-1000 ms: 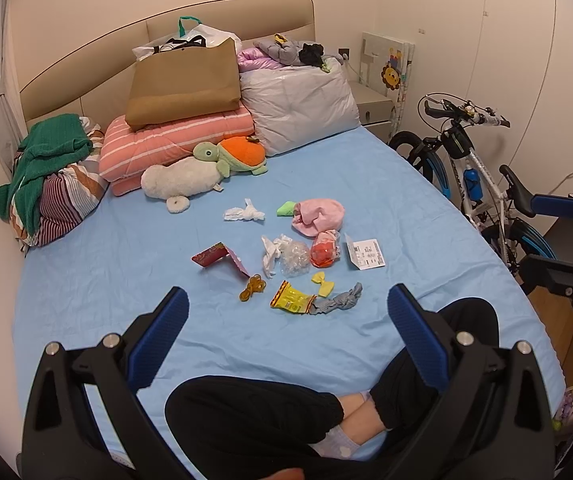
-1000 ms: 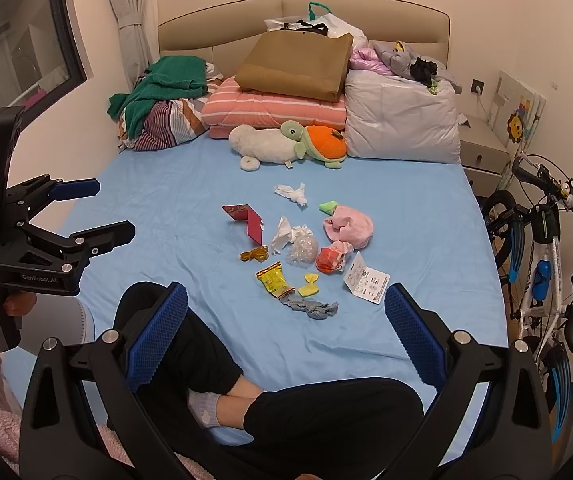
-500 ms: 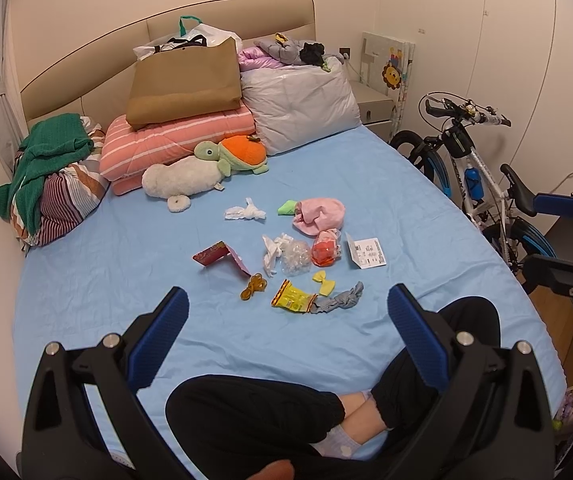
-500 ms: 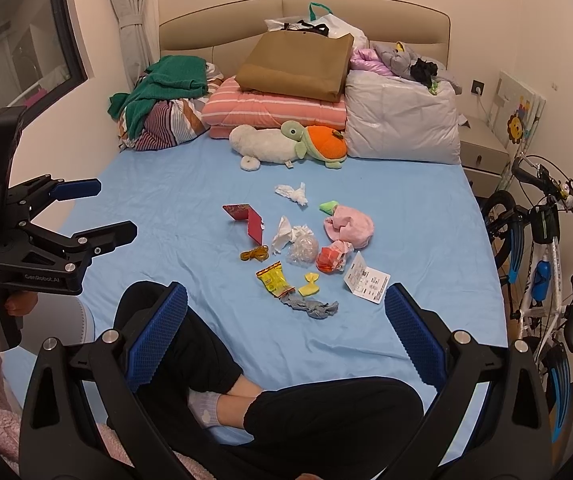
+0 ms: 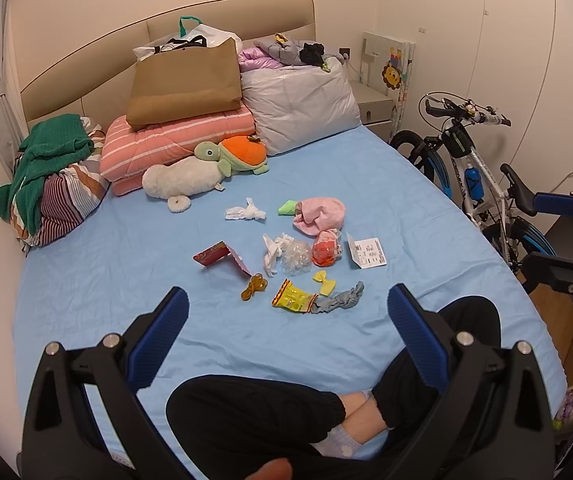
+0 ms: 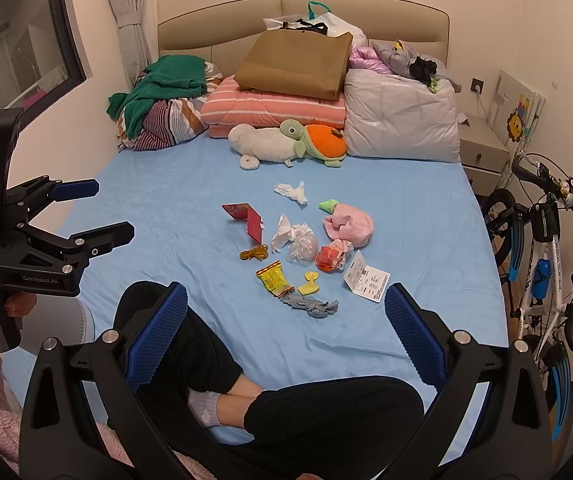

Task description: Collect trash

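Trash lies scattered mid-bed on the blue sheet (image 5: 86,264): a yellow snack wrapper (image 5: 292,301), a white tissue (image 5: 245,212), a crumpled clear plastic (image 5: 296,255), an orange-red wrapper (image 5: 325,251), a white label card (image 5: 367,253) and a red envelope (image 5: 222,258). A grey sock (image 5: 340,301) and a pink cloth (image 5: 320,214) lie among them. My left gripper (image 5: 286,320) is open and empty, held above my crossed legs. My right gripper (image 6: 284,316) is open and empty too, short of the yellow wrapper (image 6: 272,278).
Pillows, a brown paper bag (image 5: 184,80), a plush turtle (image 5: 230,156) and a pile of clothes (image 5: 46,172) sit at the headboard. A bicycle (image 5: 478,176) stands to the right of the bed. My crossed legs (image 5: 286,412) lie under both grippers.
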Action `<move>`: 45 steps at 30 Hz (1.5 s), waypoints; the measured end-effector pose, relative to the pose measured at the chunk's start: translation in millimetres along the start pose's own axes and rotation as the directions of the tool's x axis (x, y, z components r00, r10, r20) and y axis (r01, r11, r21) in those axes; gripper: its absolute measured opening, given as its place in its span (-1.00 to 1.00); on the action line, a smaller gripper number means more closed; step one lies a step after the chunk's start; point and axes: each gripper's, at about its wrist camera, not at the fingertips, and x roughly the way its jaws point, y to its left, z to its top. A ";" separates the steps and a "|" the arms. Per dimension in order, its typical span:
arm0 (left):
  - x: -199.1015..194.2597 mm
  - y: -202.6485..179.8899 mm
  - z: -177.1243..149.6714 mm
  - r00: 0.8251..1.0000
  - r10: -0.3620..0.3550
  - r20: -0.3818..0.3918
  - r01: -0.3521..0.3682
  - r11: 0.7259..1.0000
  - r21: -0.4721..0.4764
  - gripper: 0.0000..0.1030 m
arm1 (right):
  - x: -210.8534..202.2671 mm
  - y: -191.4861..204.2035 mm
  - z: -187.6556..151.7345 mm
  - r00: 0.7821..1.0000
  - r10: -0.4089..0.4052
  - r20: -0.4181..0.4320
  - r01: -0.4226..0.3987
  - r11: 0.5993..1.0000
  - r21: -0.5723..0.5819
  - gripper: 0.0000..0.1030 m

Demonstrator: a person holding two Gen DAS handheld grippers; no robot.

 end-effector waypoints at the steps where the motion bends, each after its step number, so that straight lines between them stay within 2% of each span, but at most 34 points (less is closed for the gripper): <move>1: 0.0 0.1 0.0 1.000 0.000 0.000 0.000 1.000 0.000 0.92 | 0.4 0.8 -0.5 1.000 0.000 0.000 0.000 1.000 0.000 0.86; 33: -0.7 2.0 0.1 1.000 -0.010 0.002 0.010 1.000 0.002 0.92 | 4.2 0.7 -6.0 1.000 0.001 -0.001 -0.001 1.000 0.004 0.86; 45: 42.8 -5.7 -7.3 0.999 -0.005 -0.033 0.006 1.000 0.007 0.92 | 36.7 -15.2 -17.2 0.999 -0.027 -0.024 0.027 0.999 0.026 0.86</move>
